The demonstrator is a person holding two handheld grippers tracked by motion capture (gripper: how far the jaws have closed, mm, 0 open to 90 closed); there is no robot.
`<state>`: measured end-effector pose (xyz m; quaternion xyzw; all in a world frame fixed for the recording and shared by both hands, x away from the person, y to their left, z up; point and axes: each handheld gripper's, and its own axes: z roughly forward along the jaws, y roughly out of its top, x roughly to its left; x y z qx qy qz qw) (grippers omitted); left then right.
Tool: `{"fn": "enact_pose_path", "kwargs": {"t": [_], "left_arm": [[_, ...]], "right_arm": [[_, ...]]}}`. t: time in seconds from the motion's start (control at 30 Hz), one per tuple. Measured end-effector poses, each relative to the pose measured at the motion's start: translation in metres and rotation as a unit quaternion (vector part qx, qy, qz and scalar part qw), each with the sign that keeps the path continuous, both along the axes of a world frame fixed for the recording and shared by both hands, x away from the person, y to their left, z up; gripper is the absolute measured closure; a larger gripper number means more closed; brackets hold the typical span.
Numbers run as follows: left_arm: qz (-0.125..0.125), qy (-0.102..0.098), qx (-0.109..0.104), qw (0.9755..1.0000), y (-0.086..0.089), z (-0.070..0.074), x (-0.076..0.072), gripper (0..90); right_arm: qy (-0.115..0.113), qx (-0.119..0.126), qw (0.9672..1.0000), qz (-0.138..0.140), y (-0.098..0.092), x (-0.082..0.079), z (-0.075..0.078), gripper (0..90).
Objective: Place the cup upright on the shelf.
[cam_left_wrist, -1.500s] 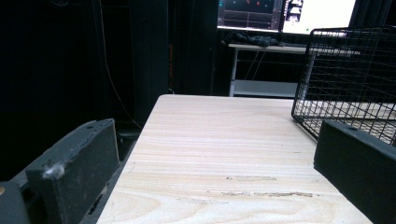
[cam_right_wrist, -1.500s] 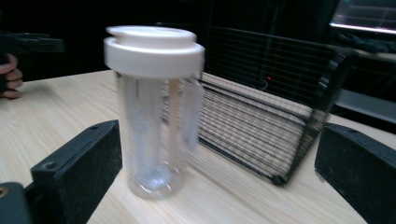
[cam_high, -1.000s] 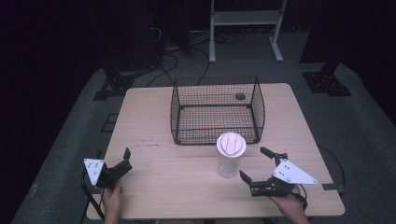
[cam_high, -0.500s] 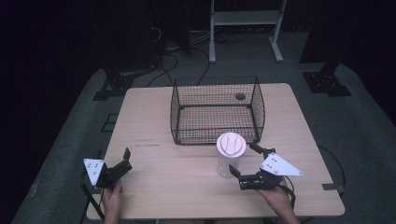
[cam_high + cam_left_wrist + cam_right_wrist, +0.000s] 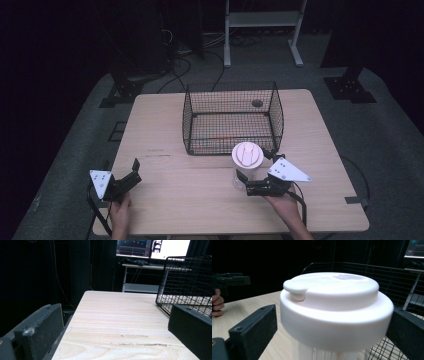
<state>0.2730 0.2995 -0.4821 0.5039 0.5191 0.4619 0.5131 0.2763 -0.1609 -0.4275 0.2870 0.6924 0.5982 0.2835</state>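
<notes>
A clear cup with a white lid [image 5: 247,155] stands on the wooden table [image 5: 175,200], just in front of the wire basket [image 5: 232,95]. My right gripper [image 5: 254,165] is open, one jaw on each side of the cup below the lid. In the right gripper view the lid [image 5: 332,310] looms close between the two jaws, and a gap shows at each side. My left gripper [image 5: 134,172] is open near the table's front left corner, with nothing between its jaws. Its own view has bare tabletop [image 5: 115,322] between them.
The black wire basket [image 5: 187,282] sits mid-table toward the far side; thin items lie on its floor, too small to name. A white shelf frame [image 5: 262,20] and dark stands ring the table on grey carpet. The person's left hand [image 5: 217,302] is visible at far left.
My right gripper has moved left and forward from the front right of the table, and its open jaws now straddle the cup. The left gripper has stayed put.
</notes>
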Motion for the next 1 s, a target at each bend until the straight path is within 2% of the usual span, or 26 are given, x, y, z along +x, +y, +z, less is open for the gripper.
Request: {"fn": "enact_pose_path", "kwargs": {"t": [0.23,0.33,0.53,0.67,1.0], "left_arm": [[0.0,0.0,0.0,1.0,0.0,0.0,0.0,0.0],[0.0,-0.001,0.0,1.0,0.0,0.0,0.0,0.0],[-0.001,-0.001,-0.003,1.0,0.001,0.0,0.0,0.0],[-0.001,-0.001,-0.003,1.0,0.001,0.0,0.0,0.0],[0.0,0.0,-0.003,1.0,0.001,0.0,0.0,0.0]], "right_arm": [[-0.002,-0.008,0.9999,-0.008,0.004,0.004,0.0,0.2],[-0.003,-0.01,0.9999,-0.007,0.004,0.004,0.0,3.7],[-0.002,-0.013,0.9999,0.007,0.002,0.007,0.001,4.0],[0.008,-0.018,0.9996,0.018,-0.001,0.01,0.004,4.1],[0.012,-0.028,0.999,0.033,-0.009,0.015,0.021,4.2]]}}
